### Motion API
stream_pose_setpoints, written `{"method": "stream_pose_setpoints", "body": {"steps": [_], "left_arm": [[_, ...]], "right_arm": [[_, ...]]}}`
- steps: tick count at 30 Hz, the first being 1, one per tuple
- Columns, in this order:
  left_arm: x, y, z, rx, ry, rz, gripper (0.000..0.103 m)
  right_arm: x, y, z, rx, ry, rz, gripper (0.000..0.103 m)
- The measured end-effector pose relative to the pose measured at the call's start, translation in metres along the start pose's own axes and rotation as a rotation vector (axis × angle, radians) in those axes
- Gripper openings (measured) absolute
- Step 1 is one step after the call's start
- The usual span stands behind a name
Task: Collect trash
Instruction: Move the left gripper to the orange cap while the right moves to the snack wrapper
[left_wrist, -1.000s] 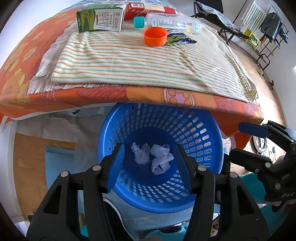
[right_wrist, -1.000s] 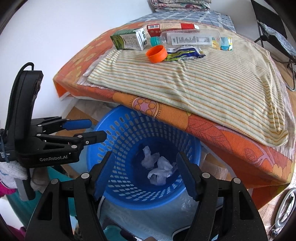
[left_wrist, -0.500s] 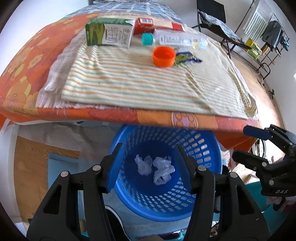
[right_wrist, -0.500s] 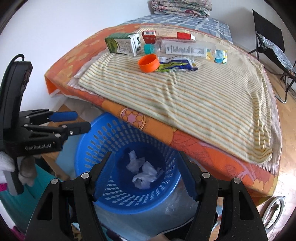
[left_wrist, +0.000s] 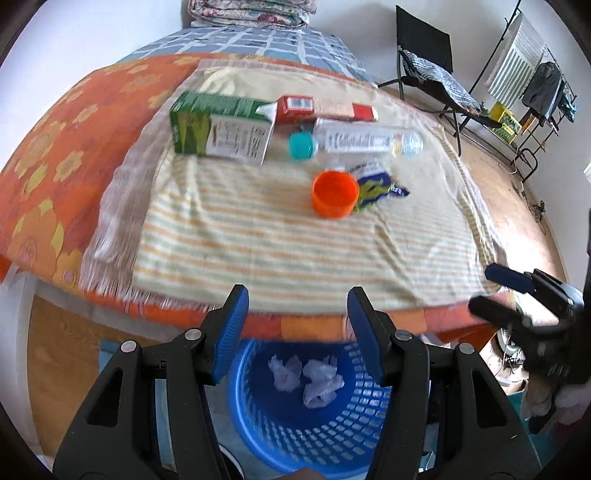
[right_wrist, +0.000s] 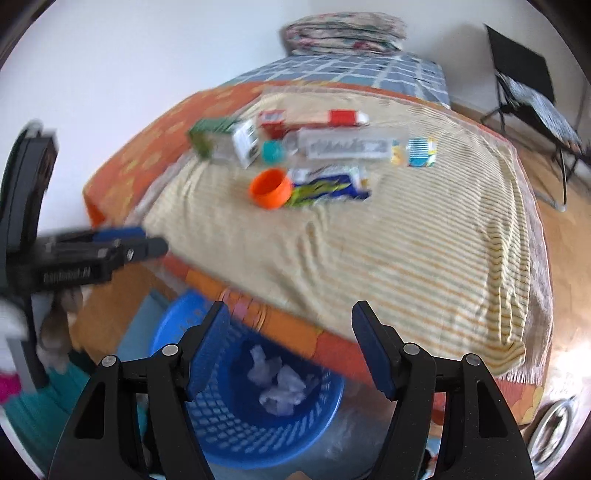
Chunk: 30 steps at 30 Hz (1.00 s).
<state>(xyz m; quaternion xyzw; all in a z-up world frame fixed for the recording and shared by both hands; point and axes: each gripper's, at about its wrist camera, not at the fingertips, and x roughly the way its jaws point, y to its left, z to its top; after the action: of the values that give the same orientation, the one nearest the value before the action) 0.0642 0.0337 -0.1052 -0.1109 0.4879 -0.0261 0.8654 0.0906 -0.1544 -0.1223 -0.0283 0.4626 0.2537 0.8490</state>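
On the striped cloth (left_wrist: 258, 236) lie a green-and-white carton (left_wrist: 221, 133), a red box (left_wrist: 325, 109), a clear bottle with a teal cap (left_wrist: 354, 140), an orange cap (left_wrist: 335, 194) and a blue-yellow wrapper (left_wrist: 376, 186). The same items show blurred in the right wrist view, with the orange cap (right_wrist: 270, 187) nearest. A blue basket (left_wrist: 295, 424) below the bed edge holds crumpled white tissues (left_wrist: 306, 376). My left gripper (left_wrist: 297, 321) is open and empty above the basket. My right gripper (right_wrist: 290, 332) is open and empty over the basket (right_wrist: 258, 417).
The bed has an orange floral cover (left_wrist: 55, 184) and folded bedding (left_wrist: 247, 13) at its far end. A black folding chair (left_wrist: 428, 70) and a drying rack (left_wrist: 528, 85) stand on the wooden floor to the right.
Both grippers have risen and tilted up from the basket toward the bed top. The trash items now sit lower and larger in view. Both stay open.
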Motion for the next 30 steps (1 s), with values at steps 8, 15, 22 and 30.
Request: {"method": "stream_pose_setpoints", "body": {"steps": [8,15,22,30], "left_arm": [[0.020,-0.013,0.030,0.017,-0.003,-0.026,0.057],[0.046,-0.024,0.042,0.021,0.026,-0.051,0.057],[0.069,-0.027,0.053,0.004,0.053,-0.062,0.057],[0.091,-0.020,0.064,-0.066,0.082,-0.100,0.057]], "right_arm": [[0.012,-0.057,0.053,0.214,-0.048,0.064,0.068],[0.048,-0.084,0.073,0.360,-0.011,0.152,0.068],[0.081,-0.101,0.075,0.475,0.034,0.201,0.068],[0.108,-0.101,0.077,0.516,0.067,0.246,0.068]]}}
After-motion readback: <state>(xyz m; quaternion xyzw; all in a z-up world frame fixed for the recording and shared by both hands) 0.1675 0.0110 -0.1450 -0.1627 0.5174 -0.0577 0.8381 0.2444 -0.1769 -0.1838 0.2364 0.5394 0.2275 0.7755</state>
